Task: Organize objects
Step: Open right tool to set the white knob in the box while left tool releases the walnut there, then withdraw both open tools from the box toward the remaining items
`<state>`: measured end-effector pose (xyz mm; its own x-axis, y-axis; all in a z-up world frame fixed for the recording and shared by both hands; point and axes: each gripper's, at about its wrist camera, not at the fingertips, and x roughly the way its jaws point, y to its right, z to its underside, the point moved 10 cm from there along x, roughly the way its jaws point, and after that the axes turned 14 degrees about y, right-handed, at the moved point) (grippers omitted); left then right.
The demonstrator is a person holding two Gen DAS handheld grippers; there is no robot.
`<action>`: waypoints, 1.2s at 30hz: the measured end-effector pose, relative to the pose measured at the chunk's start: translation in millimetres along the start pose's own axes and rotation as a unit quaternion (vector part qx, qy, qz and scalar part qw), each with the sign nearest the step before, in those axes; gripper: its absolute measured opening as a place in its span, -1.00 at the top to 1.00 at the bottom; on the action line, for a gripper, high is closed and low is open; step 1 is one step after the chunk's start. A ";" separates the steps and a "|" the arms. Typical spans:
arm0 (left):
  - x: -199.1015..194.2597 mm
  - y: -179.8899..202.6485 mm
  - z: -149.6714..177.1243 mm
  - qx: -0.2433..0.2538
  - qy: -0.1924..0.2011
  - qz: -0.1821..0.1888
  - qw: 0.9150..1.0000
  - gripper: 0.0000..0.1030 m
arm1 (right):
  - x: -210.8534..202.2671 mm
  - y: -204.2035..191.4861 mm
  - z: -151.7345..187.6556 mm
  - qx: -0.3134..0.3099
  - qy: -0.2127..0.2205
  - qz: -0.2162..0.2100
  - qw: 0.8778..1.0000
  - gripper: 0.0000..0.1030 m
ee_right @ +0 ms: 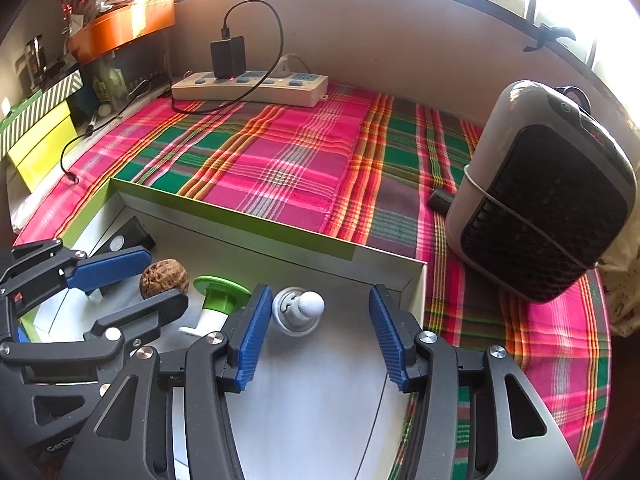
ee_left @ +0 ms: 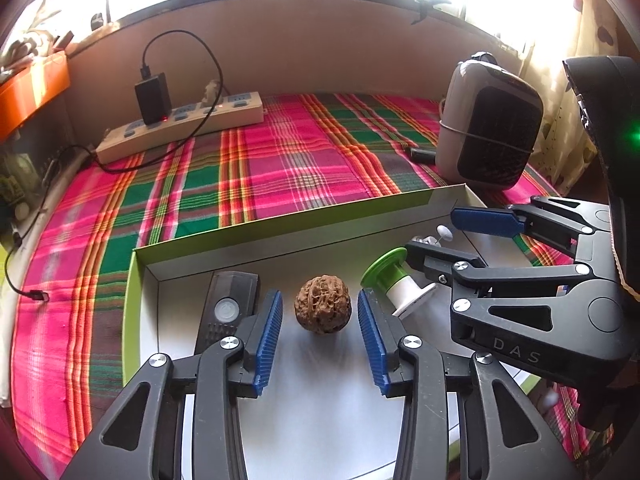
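A shallow box with green outer walls [ee_left: 280, 220] [ee_right: 240, 220] lies on the plaid cloth. In it are a brown walnut [ee_left: 323, 305] [ee_right: 164, 279], a green and white spool [ee_left: 394, 280] [ee_right: 218, 300], a small white and grey knob piece [ee_right: 298, 310] [ee_left: 442, 234] and a black remote [ee_left: 230, 308] [ee_right: 124, 242]. My left gripper [ee_left: 320, 332] [ee_right: 132, 284] is open, its fingers on either side of the walnut without touching it. My right gripper [ee_right: 316, 336] [ee_left: 452, 236] is open and empty just behind the knob piece.
A grey and black fan heater [ee_left: 490, 132] [ee_right: 548, 196] stands at the right on the cloth, with a small black item [ee_right: 440, 200] beside it. A power strip [ee_left: 180, 128] [ee_right: 252, 88] with a black charger and cable lies at the back wall. Boxes are stacked at the left [ee_right: 40, 140].
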<state>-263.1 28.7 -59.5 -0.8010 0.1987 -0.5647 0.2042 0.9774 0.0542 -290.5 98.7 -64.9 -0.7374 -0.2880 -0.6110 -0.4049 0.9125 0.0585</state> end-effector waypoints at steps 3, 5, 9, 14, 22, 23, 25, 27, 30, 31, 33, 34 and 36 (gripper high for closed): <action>-5.9 0.5 -1.2 0.001 0.005 -0.001 1.000 0.27 | -3.8 0.2 -0.4 0.002 0.003 0.003 1.000 -0.01; -9.5 1.6 -1.6 0.003 0.008 -0.001 1.000 0.27 | -5.6 0.2 -0.8 0.003 0.005 0.004 1.000 -0.01; -18.6 2.2 -3.2 0.006 0.015 -0.004 1.000 0.27 | -12.1 0.1 -1.7 0.008 0.011 0.006 1.000 -0.01; -30.1 2.0 -3.3 0.004 0.022 -0.007 1.000 0.26 | -21.8 -2.3 -3.3 0.013 0.020 0.007 1.000 -0.01; -54.2 1.3 -4.4 0.002 0.040 -0.012 0.999 0.26 | -42.3 -7.9 -5.3 0.016 0.034 0.007 0.999 -0.01; -56.7 1.0 -3.9 0.001 0.041 -0.013 0.999 0.26 | -45.7 -8.7 -5.4 0.017 0.036 0.007 0.999 -0.01; -62.5 0.7 -2.4 0.000 0.045 -0.016 0.999 0.26 | -50.0 -10.2 -5.3 0.018 0.040 0.007 0.999 -0.01; -67.0 0.9 -0.8 -0.001 0.046 -0.018 0.999 0.26 | -55.4 -11.8 -4.4 0.021 0.043 0.007 0.999 -0.01; -74.2 1.6 1.3 0.000 0.050 -0.020 0.999 0.26 | -62.2 -13.5 -2.4 0.024 0.048 0.006 0.999 -0.01; -77.1 1.7 2.2 -0.001 0.050 -0.020 0.999 0.26 | -64.5 -14.0 -1.7 0.025 0.049 0.006 0.998 -0.01; -81.7 0.3 3.5 -0.005 0.053 -0.022 0.998 0.26 | -70.1 -13.9 0.0 0.029 0.053 0.005 0.998 -0.01; -84.6 -0.8 4.2 -0.007 0.055 -0.024 0.998 0.26 | -72.3 -14.0 0.7 0.030 0.054 0.006 0.998 -0.01; -91.1 -3.6 5.5 -0.015 0.059 -0.023 0.998 0.26 | -77.5 -14.5 1.6 0.032 0.057 0.005 0.998 -0.01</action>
<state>-187.8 6.7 -12.8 -0.8702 0.1579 -0.4667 0.1497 0.9872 0.0549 -226.6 108.3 -19.7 -0.8002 -0.3061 -0.5158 -0.3636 0.9315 0.0114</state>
